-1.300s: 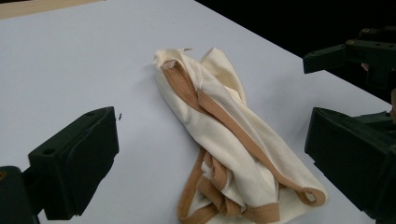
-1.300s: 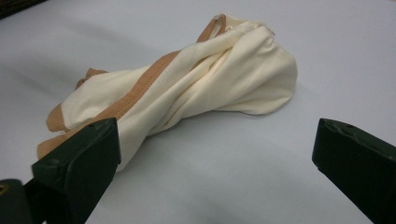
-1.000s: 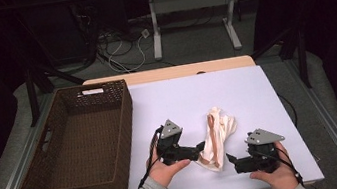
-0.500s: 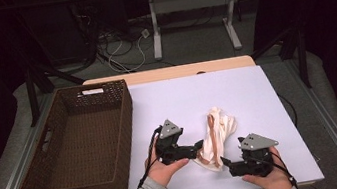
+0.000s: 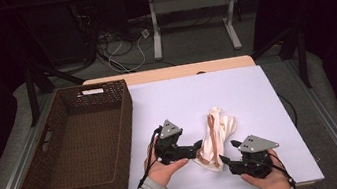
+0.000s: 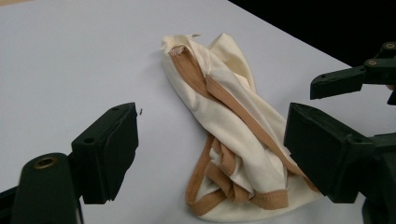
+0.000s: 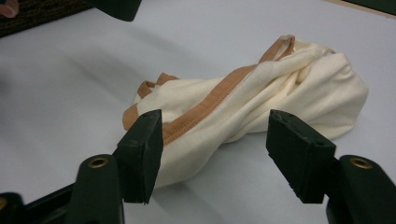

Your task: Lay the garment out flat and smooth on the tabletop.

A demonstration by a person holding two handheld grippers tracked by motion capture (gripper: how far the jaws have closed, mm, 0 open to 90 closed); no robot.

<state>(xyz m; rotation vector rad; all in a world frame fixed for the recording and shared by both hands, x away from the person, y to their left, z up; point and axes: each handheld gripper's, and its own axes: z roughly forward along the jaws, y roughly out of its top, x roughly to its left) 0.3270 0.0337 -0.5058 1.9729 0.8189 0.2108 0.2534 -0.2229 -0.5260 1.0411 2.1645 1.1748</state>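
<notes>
Wicker basket (image 5: pixel 70 144), dark brown and rectangular, stands to the left of the left gripper (image 5: pixel 195 147) on the white table top (image 5: pixel 216 92); its woven floor is bare, nothing lying inside it. A small white label shows at its far rim.

Just to the right of the left gripper and just ahead of the right gripper (image 5: pixel 226 159) lies a crumpled cream garment (image 5: pixel 215 135) with tan-brown trim, bunched into a long twisted heap on the table. It sits between the two grippers, its near end closest to both of them.

In the left gripper view the garment (image 6: pixel 229 130) lies ahead between the two black jaws, which stand wide apart with nothing pinched; the right-hand jaw is close against the cloth's edge, though contact cannot be told, and the left-hand jaw is clear of it. The right gripper's jaw tips (image 6: pixel 355 79) show at the far right of that view, beyond the cloth.

In the right gripper view the jaws are likewise spread wide, holding nothing; the garment (image 7: pixel 261 98) lies just beyond them, its nearer folded end reaching toward the left-hand jaw. The tan band runs diagonally across the cloth. A corner of the basket (image 7: pixel 42 11) shows at the top left of that view
</notes>
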